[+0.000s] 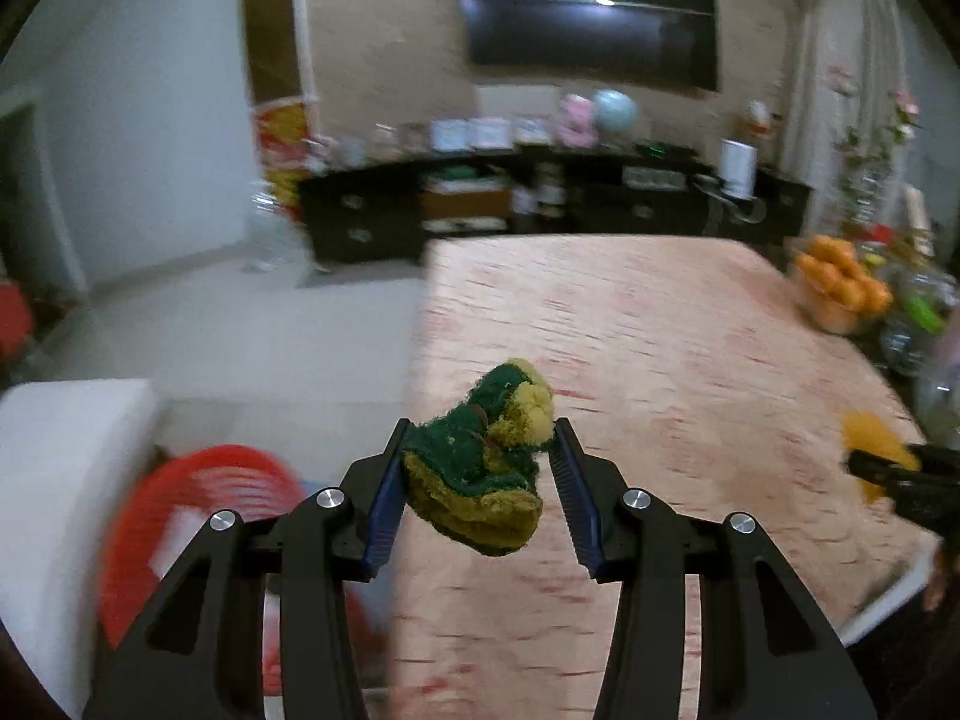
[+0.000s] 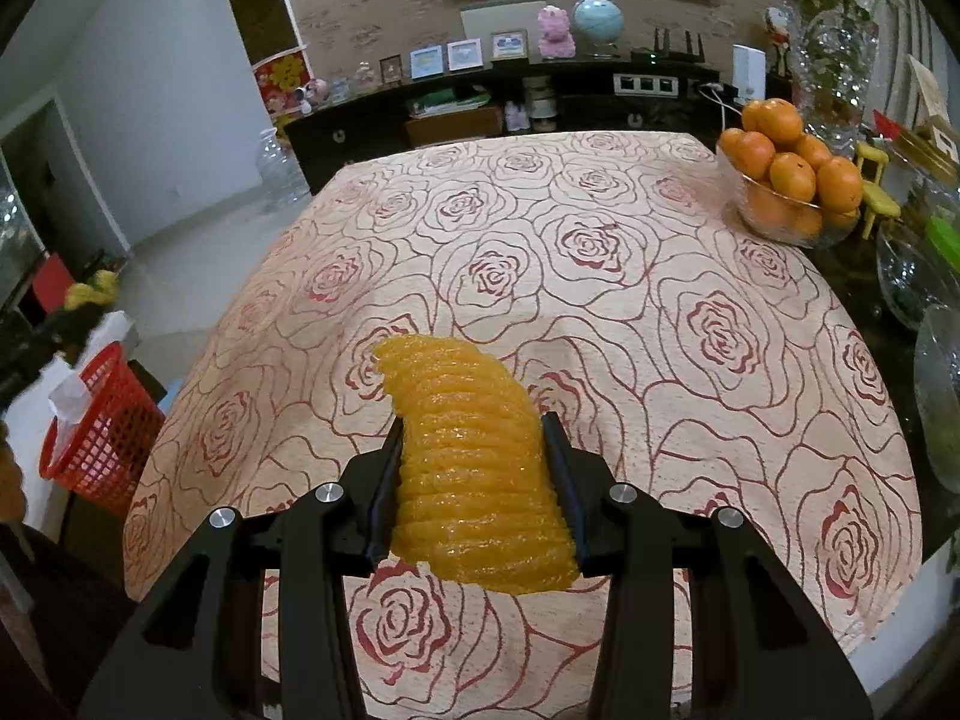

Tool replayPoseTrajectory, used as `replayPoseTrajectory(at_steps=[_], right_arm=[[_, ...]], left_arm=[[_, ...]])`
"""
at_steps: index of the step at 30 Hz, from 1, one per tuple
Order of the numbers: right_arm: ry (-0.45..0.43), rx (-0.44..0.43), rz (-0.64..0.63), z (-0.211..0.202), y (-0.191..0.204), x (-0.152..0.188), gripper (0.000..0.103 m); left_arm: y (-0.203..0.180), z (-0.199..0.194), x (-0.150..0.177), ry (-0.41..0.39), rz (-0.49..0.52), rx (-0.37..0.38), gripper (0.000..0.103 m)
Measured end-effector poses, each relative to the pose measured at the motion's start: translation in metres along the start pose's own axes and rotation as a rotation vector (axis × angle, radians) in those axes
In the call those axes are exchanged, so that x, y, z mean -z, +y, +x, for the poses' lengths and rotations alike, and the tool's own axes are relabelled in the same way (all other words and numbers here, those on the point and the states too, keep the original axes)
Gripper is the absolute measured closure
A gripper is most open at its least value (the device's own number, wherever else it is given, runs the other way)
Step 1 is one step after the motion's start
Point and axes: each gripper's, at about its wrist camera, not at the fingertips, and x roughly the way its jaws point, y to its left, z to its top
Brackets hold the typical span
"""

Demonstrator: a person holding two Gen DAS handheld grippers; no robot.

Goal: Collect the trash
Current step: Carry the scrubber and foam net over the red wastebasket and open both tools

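My left gripper (image 1: 483,426) is shut on a worn green and yellow sponge (image 1: 480,468), held in the air above the left edge of the table (image 1: 660,330). A red mesh basket (image 1: 198,510) stands on the floor below it to the left, blurred. My right gripper (image 2: 473,423) is shut on a ribbed orange-yellow piece (image 2: 474,468) over the near part of the rose-patterned tablecloth (image 2: 600,240). In the right wrist view the red basket (image 2: 102,426) holds white paper, and the sponge (image 2: 90,294) shows above it. The orange piece (image 1: 876,450) shows at the left wrist view's right edge.
A glass bowl of oranges (image 2: 786,174) sits at the table's far right corner. Glass bowls (image 2: 912,264) and a vase stand to the right of the table. A dark sideboard (image 2: 480,114) with frames and ornaments runs along the back wall. White furniture (image 1: 60,480) stands beside the basket.
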Motion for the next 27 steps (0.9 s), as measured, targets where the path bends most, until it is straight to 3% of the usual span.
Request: replayPoseTrajectory(at_steps=[8,14,27], right_arm=[[0.009,-0.054,-0.069,0.012,0.041,-0.005,0.061],[0.017,-0.118,-0.143,0.025,0.086,-0.016,0.061],[-0.027,-0.282,-0.324,0.031,0.211,-0.073,0.061]], left_arm=[[0.079,-0.026,0.011,-0.062,-0.124,-0.172,0.059],[0.124,-0.038,0.017,-0.061,-0.252,-0.230,0.059],[0.177,-0.053,0.031,-0.057,-0.381,-0.359,0.059]])
